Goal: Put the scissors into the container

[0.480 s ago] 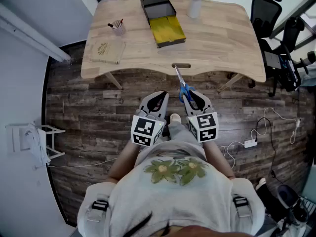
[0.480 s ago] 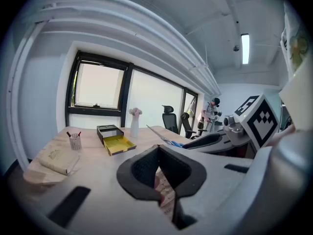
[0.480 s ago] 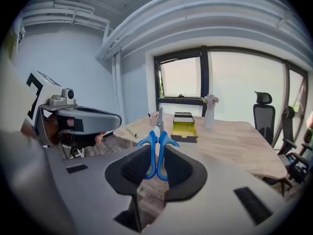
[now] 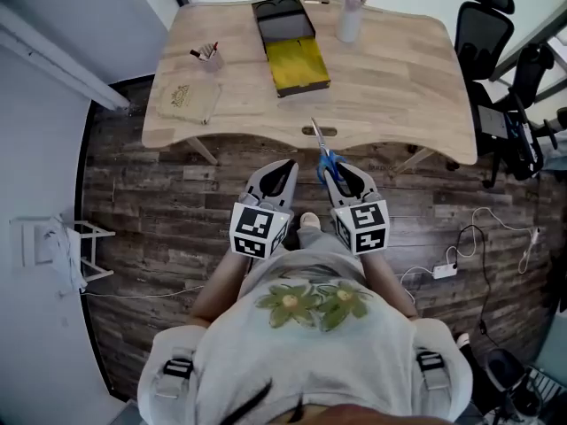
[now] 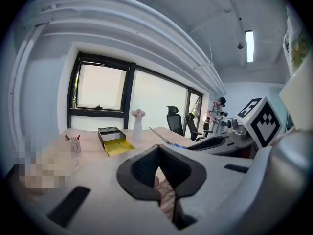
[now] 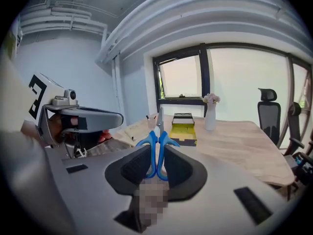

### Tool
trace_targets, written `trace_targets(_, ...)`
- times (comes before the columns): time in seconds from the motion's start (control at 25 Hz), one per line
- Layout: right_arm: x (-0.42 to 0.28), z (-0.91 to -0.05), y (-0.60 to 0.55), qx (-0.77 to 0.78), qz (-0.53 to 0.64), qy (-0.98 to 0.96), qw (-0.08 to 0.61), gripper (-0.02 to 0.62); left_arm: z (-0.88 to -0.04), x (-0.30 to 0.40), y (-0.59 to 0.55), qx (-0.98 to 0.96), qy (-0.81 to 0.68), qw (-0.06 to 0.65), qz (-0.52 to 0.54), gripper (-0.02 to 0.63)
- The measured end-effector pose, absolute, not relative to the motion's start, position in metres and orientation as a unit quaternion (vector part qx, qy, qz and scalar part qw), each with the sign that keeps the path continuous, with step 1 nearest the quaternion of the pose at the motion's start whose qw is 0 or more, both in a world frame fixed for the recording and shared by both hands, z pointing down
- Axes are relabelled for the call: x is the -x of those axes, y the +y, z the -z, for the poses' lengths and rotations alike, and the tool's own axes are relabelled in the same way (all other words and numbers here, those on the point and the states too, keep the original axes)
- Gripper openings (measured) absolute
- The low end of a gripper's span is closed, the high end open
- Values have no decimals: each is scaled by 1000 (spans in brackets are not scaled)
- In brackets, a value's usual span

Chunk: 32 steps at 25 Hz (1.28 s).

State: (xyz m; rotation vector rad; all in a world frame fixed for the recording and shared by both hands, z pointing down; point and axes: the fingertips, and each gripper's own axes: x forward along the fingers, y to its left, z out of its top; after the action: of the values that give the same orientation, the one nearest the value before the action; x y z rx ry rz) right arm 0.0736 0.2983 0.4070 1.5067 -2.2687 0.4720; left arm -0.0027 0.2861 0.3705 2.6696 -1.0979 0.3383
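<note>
Blue-handled scissors [image 4: 326,159] are gripped by their handles in my shut right gripper [image 4: 337,170], blades pointing at the table edge. In the right gripper view the scissors [image 6: 156,153] stand upright between the jaws, tips toward the container [image 6: 184,129]. The container [image 4: 291,42] is a black box with a yellow tray, lying at the table's far middle. My left gripper [image 4: 283,168] hovers beside the right one over the floor, shut with nothing in it. From the left gripper view I see the left gripper [image 5: 157,149], the container [image 5: 114,141] and the scissors' blade [image 5: 164,137].
A wooden table [image 4: 399,78] stands ahead. On it are a white vase with flowers [image 4: 349,11], a cup with pens [image 4: 209,54] and a flat wooden board [image 4: 186,98]. Black office chairs [image 4: 483,38] stand at the right. Cables and a power strip [image 4: 443,271] lie on the floor.
Both grippers with the scissors have moved slightly forward toward the table edge; the view has shifted a little with them.
</note>
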Motion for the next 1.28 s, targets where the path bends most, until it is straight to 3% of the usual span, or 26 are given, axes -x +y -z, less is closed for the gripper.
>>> trace_targets(1.28, -136, -441, 238, -477, -184, -833, 214, 83, -403, -29, 245, -868, -449, 157, -144, 5)
